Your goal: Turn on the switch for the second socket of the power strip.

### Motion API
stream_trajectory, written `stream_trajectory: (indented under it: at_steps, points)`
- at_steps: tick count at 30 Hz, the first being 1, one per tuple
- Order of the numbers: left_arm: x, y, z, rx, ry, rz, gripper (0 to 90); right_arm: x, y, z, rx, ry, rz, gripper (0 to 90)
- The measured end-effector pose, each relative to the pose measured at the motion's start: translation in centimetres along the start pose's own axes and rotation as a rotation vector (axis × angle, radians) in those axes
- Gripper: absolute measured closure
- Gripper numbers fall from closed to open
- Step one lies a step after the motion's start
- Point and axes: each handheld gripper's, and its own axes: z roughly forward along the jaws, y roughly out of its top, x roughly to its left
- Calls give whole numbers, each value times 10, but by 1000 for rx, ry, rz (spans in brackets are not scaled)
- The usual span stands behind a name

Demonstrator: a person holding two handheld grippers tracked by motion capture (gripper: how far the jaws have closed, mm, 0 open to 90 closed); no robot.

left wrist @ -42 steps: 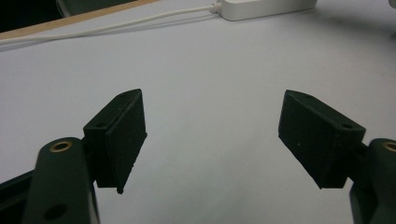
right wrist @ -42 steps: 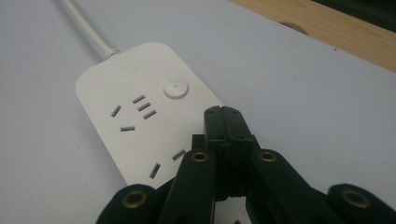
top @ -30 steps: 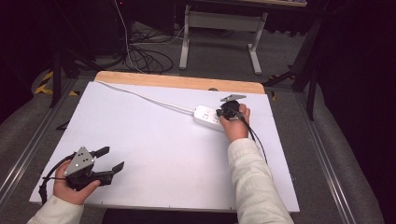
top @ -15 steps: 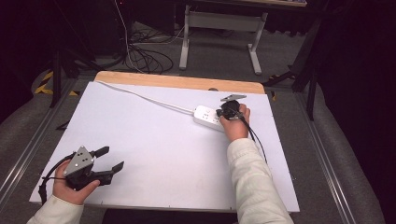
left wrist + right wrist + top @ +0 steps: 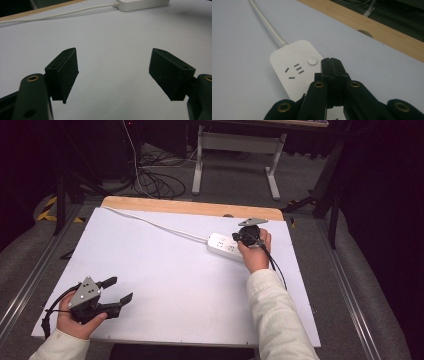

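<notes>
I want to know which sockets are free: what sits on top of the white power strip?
Over the power strip the right gripper holds its fingers shut, beside the round button. One socket set shows bare. The strip's near end is covered by the gripper, so anything there is unseen.

Your power strip [image 5: 226,245] is plain white with grey socket slots, and its cord [image 5: 150,222] is white too. It lies on a pale white counter [image 5: 180,285] whose far edge, beyond the strip, is bare light wood. Both your grippers are black with brass-coloured rivets.
</notes>
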Motion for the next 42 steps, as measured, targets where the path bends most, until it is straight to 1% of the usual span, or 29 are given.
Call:
stream_trajectory:
  at_steps: [3, 4, 8, 12, 15, 18, 20, 21, 23, 24, 25, 26, 27, 31, 33, 35, 36, 39, 40, 42]
  points:
    - [0, 0, 0, 1, 1, -2, 238, 1, 3, -7, -16, 2, 4, 900]
    - [0, 0, 0, 2, 2, 5, 238, 2, 4, -9, -19, 6, 5, 900]
    - [0, 0, 0, 1, 2, 6, 238, 6, 4, -12, -16, 12, -17, 900]
    - [0, 0, 0, 1, 1, 4, 238, 9, 10, -22, -58, 19, -13, 900]
    - [0, 0, 0, 1, -2, -1, 238, 9, 12, -29, -65, 17, -17, 900]
    - [0, 1, 0, 1, 1, 5, 239, 10, 13, -34, -69, 21, -22, 900]
    - [-1, 1, 0, -1, -2, -6, 239, 10, 13, -38, -77, 23, -22, 900]
    - [-1, 1, 0, -1, -2, -4, 239, 11, 14, -40, -80, 28, -19, 900]
    - [-1, 1, 0, 2, -3, -1, 239, 11, 14, -44, -88, 32, -8, 818]
    - [-1, 1, 1, 1, -4, -1, 238, 11, 14, -46, -94, 46, 4, 765]
    - [0, 1, 1, 2, -5, -2, 238, 11, 14, -48, -106, 67, 21, 703]
    - [0, 1, 1, 3, -5, -2, 238, 12, 15, -50, -115, 79, 19, 638]
    - [0, 1, 0, 4, -5, -2, 238, 13, 15, -52, -122, 75, 20, 565]
    - [1, 2, 0, 5, 1, -7, 237, 17, 16, -65, -153, 90, 24, 417]
    - [1, 2, -1, 6, 4, 0, 235, 19, 16, -73, -164, 102, 31, 379]
    - [1, 2, -2, 11, 3, -3, 235, 22, 15, -80, -175, 112, 27, 343]
    - [1, 3, -2, 13, 2, -8, 236, 24, 15, -84, -178, 117, 20, 329]
    - [1, 4, -2, 20, 0, -3, 238, 28, 12, -96, -196, 129, 15, 300]
    - [0, 4, -2, 19, -3, -12, 238, 29, 11, -100, -202, 135, 13, 283]
    - [0, 4, -2, 22, -1, -7, 238, 32, 9, -107, -205, 143, 0, 261]
